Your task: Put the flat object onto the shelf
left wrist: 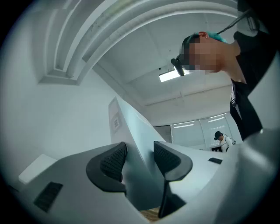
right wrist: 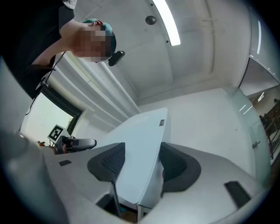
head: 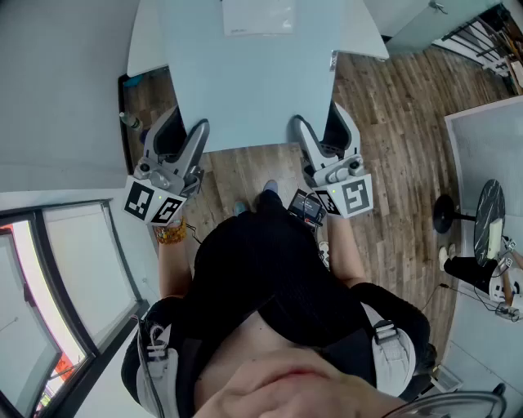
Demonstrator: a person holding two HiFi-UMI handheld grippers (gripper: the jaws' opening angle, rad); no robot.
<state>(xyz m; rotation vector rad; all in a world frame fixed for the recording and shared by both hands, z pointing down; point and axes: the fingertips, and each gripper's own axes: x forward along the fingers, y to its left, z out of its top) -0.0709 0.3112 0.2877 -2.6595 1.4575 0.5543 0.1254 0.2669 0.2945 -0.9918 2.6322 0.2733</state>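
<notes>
A: Fingers?
B: Left gripper (head: 181, 131) fingers (left wrist: 109, 164) clamped on the near edge of the large flat pale-blue panel (head: 253, 82). Right gripper (head: 323, 129) fingers (right wrist: 109, 162) clamped on the same edge, well apart from the left.
A: Panel position?
B: Held above the brown wooden floor (head: 392, 122) in front of the person, white label (head: 257, 16) at its far end.

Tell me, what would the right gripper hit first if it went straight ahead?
The pale flat panel that the right gripper holds between its jaws; beyond that, probably the white wall.
</notes>
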